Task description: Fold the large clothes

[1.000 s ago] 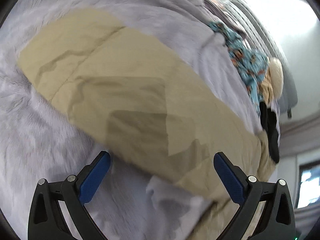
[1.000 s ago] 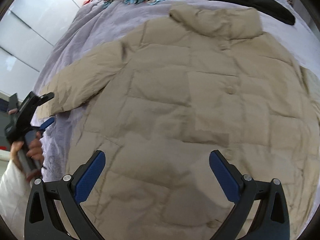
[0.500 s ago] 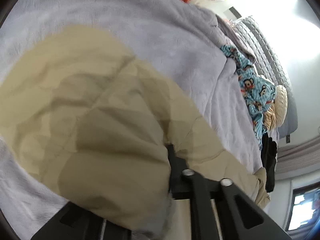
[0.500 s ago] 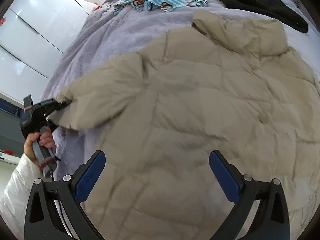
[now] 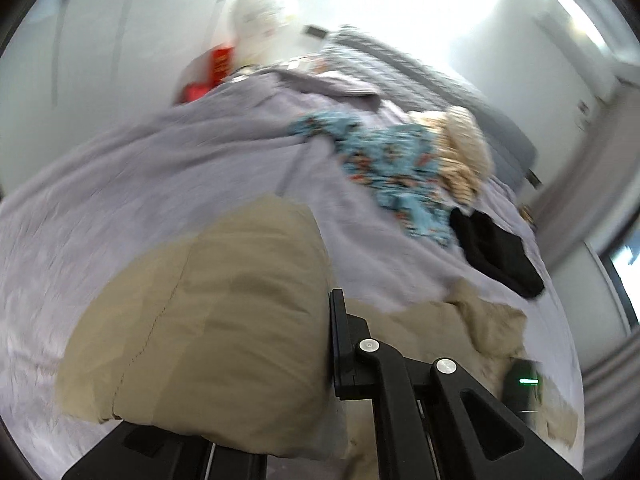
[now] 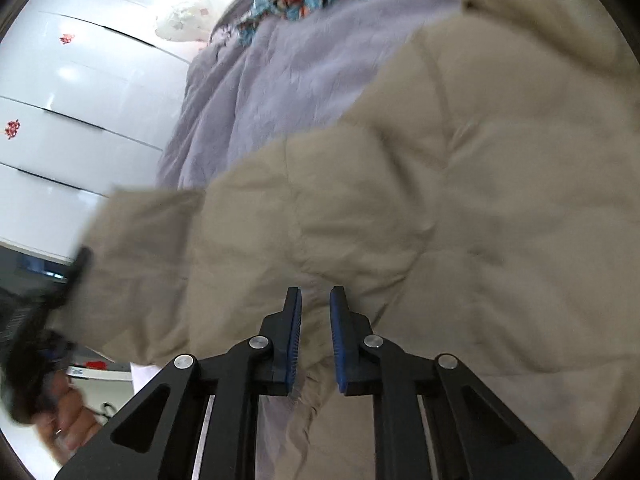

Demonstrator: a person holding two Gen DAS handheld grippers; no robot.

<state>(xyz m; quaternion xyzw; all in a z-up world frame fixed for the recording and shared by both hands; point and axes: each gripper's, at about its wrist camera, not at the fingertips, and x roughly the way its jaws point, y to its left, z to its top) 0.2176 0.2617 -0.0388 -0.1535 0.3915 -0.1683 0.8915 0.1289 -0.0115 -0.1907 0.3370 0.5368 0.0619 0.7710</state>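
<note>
A large beige puffer jacket lies on a lilac bed cover. My left gripper is shut on the end of the jacket's sleeve and lifts it; the sleeve hides the left finger. The same gripper shows at the left of the right wrist view, holding the sleeve cuff. My right gripper is shut on the jacket fabric at the side seam under the sleeve, its blue pads a narrow gap apart with cloth between them.
A blue patterned garment, a tan striped item and a black garment lie further up the bed. A grey headboard and a white bag are behind. White wardrobe doors stand beside the bed.
My left gripper closed on the sleeve end and lifted it. My right gripper moved down to the jacket's side and closed on the fabric.
</note>
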